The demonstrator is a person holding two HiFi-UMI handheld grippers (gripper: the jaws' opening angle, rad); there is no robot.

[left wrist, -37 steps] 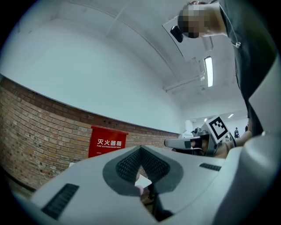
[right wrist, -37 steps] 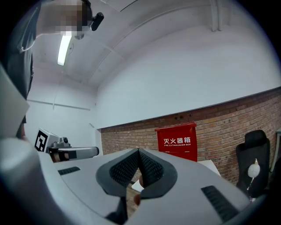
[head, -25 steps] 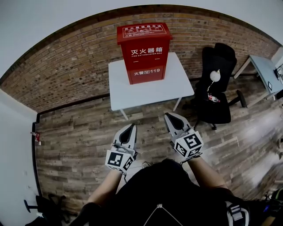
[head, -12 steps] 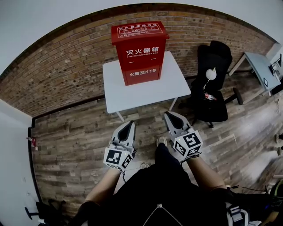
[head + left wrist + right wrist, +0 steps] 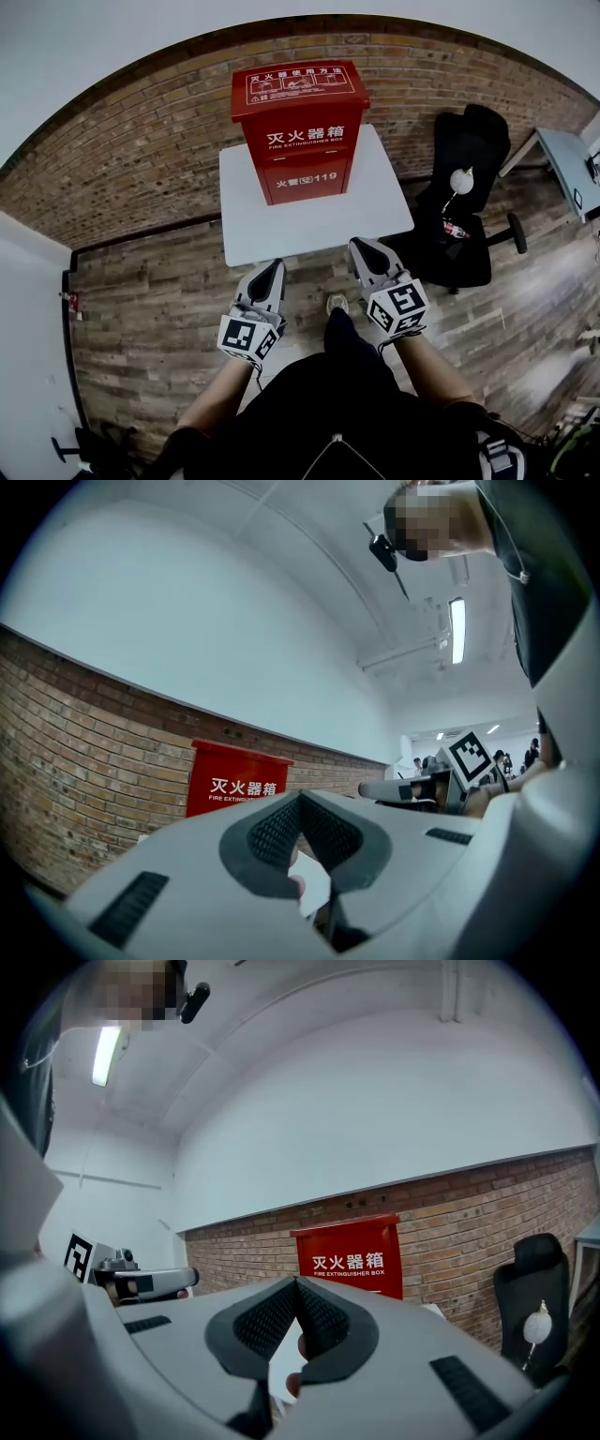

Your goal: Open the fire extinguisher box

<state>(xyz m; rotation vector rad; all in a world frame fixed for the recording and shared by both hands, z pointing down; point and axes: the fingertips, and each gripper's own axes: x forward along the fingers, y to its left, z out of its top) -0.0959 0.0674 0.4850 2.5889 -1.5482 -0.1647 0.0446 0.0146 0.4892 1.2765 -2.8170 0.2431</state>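
A red fire extinguisher box (image 5: 300,129) with white lettering stands upright and closed on a white table (image 5: 375,208) against the brick wall. The same box (image 5: 234,782) (image 5: 349,1255) appears ahead in both gripper views. My left gripper (image 5: 275,267) hovers over the floor just short of the table's front edge, jaws shut with nothing between them. To its right my right gripper (image 5: 356,246) is held at the table's front edge, also shut and empty. Neither touches the box.
A black office chair (image 5: 464,202) with a white object on it stands right of the table. A grey desk (image 5: 574,159) sits at the far right. The floor is wood planks (image 5: 159,300); the person's body and a shoe (image 5: 337,302) fill the lower middle.
The table and box have come nearer and grown larger in the head view as the person steps forward. Both grippers stay shut and keep their places before the body.
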